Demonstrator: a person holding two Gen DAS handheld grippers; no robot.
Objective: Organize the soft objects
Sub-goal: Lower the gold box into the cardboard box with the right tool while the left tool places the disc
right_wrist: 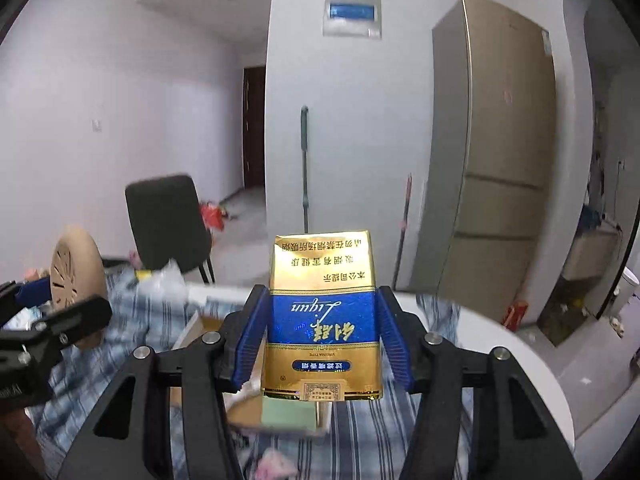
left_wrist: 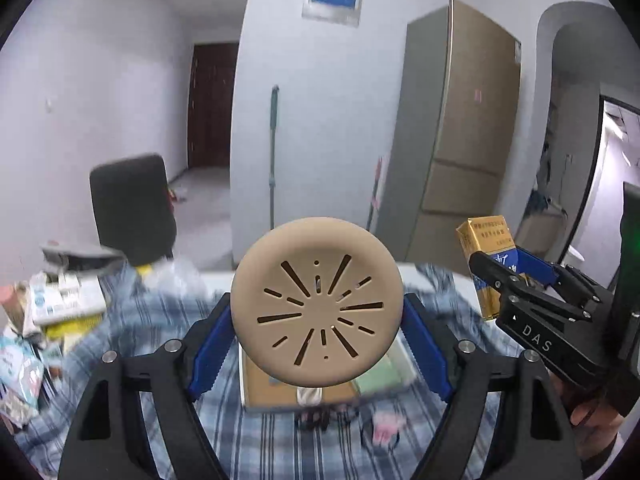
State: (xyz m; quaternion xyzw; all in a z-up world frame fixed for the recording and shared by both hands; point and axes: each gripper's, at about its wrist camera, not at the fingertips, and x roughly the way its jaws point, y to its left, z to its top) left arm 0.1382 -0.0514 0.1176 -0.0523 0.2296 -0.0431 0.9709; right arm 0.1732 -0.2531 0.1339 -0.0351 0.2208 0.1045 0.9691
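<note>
A beige round disc with dark slits cut in its face is held upright above the table, and my left gripper is shut on it, blue pads against its two edges. My right gripper is shut on a gold and blue cigarette pack, upright with its print upside down. In the left wrist view the right gripper and the pack hang at the right. From the right wrist camera the left gripper and the disc appear at the far left.
Below lies a blue plaid cloth over a white round table. An open cardboard box holds a green item. A pink item lies nearer. Packets pile at the left. Beyond stand a black chair, mop and fridge.
</note>
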